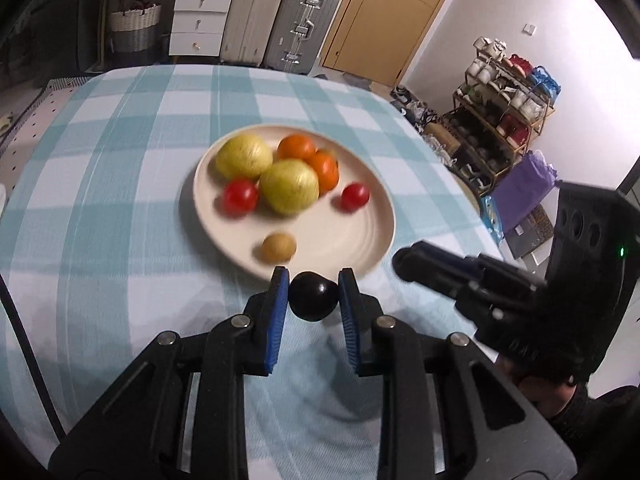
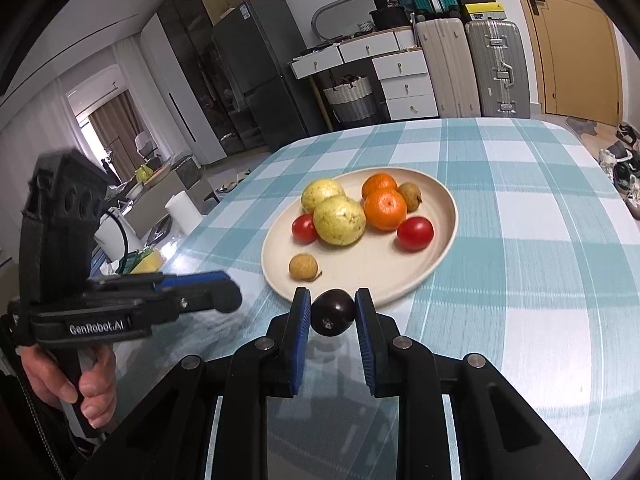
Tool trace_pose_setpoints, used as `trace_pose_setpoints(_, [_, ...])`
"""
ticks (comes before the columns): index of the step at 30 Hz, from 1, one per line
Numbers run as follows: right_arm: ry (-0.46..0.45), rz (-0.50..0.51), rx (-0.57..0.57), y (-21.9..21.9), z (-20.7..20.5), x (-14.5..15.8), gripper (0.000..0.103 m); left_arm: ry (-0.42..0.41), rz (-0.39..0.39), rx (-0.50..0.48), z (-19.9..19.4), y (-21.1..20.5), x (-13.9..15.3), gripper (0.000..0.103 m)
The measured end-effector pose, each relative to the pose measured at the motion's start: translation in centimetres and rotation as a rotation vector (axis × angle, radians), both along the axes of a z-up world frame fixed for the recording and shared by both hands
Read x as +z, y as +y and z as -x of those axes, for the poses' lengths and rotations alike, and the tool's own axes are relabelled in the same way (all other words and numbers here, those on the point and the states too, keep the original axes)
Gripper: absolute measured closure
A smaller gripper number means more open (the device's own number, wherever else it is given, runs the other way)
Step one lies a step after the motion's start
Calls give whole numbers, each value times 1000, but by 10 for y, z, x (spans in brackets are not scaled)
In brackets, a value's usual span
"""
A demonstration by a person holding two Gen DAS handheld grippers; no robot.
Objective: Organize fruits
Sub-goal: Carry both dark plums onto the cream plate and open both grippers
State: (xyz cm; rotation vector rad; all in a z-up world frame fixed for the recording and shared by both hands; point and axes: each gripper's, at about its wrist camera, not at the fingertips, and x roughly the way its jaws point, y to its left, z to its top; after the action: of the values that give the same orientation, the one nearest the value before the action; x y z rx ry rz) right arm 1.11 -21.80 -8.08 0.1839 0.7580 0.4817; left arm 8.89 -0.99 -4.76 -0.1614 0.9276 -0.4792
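Observation:
A cream plate (image 1: 352,240) (image 2: 400,276) on the checked tablecloth holds two yellow-green guavas (image 1: 290,188) (image 2: 340,220), two oranges (image 1: 324,166) (image 2: 385,208), two red tomatoes (image 1: 354,197) (image 2: 415,233) and small brown longans (image 1: 279,247) (image 2: 303,266). My left gripper (image 1: 314,294) is shut on a dark plum (image 1: 313,297), just in front of the plate's near rim. My right gripper (image 2: 333,312) is shut on another dark plum (image 2: 333,312), also at the plate's near rim. Each gripper shows in the other's view, the right one (image 1: 404,266) and the left one (image 2: 230,300).
The table (image 2: 520,240) carries a blue-and-white checked cloth. Suitcases (image 1: 308,24), white drawers (image 1: 200,20) and a woven basket (image 1: 134,26) stand behind it. A shoe rack (image 1: 504,116) and purple bag (image 1: 524,192) sit right of the table. A fridge (image 2: 256,68) stands at the back.

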Motion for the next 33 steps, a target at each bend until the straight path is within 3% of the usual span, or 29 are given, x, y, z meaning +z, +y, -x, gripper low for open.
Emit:
trace_pose_setpoints(14, [48, -17, -26, -6, -52, -10, 80, 30, 62, -50, -70, -41, -2, 81])
trace_pose_setpoints(27, [52, 42, -35, -6, -63, -21, 78, 65, 37, -72, -110, -77, -18, 80])
trace_pose_setpoints(28, [57, 39, -40, -6, -64, -22, 72, 70, 41, -73, -112, -77, -18, 79])
trace_pose_setpoints(30, [61, 14, -40, -8, -65, -23, 59, 56, 39, -70, -111, -77, -15, 64])
trace_pose_setpoints(33, [42, 4, -43, -10, -59, -18, 56, 25, 48, -64, -105, -73, -8, 52])
